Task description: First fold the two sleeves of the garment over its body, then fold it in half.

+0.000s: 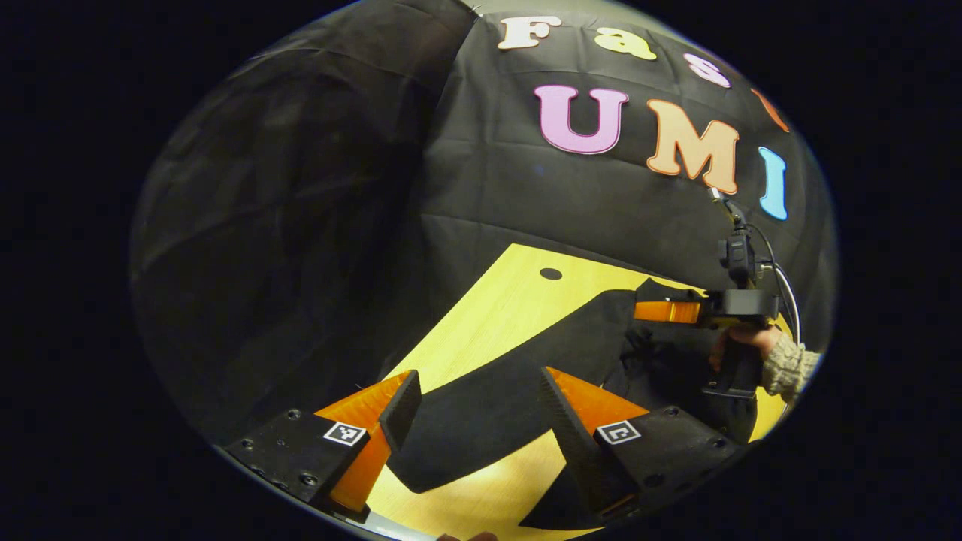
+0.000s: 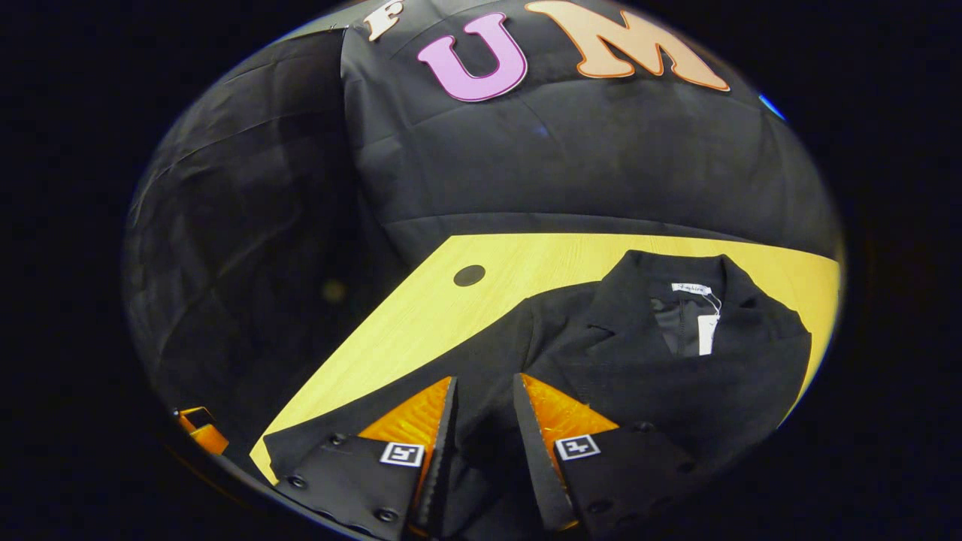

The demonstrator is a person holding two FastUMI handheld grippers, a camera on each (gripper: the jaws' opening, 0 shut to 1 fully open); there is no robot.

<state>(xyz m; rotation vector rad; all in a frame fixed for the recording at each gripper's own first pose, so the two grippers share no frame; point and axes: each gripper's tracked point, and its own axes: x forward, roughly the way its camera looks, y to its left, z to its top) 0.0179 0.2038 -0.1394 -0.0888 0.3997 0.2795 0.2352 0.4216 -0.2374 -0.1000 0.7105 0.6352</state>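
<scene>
The left tongs [image 1: 477, 406], two orange ridged fingers on black mounts, are standing wide apart above a long black sleeve [image 1: 488, 421] of a black woven jacket [image 2: 661, 361], gripping nothing. The sleeve is lying flat between and beyond the fingers, stretching away toward the jacket's body. Past it, off to the right, the right tongs [image 1: 665, 311] are hovering over the jacket, held by a hand in a knitted cuff [image 1: 789, 364].

In the right gripper view, the right tongs [image 2: 485, 421] are parted by a narrower gap, with dark cloth lying between the fingers; whether they are pinching it is unclear. Just ahead, the collar with a white tag [image 2: 705, 330] is lying open, pointing away from the fingers. Under everything is a yellow wooden surface [image 2: 421, 315] with a round dark hole [image 2: 469, 275].

Neither sleeve appears folded yet. The likely risk: the left tongs closing too high and missing the thin cloth, or catching only one layer, so the sleeve slips or bunches when carried over.
</scene>
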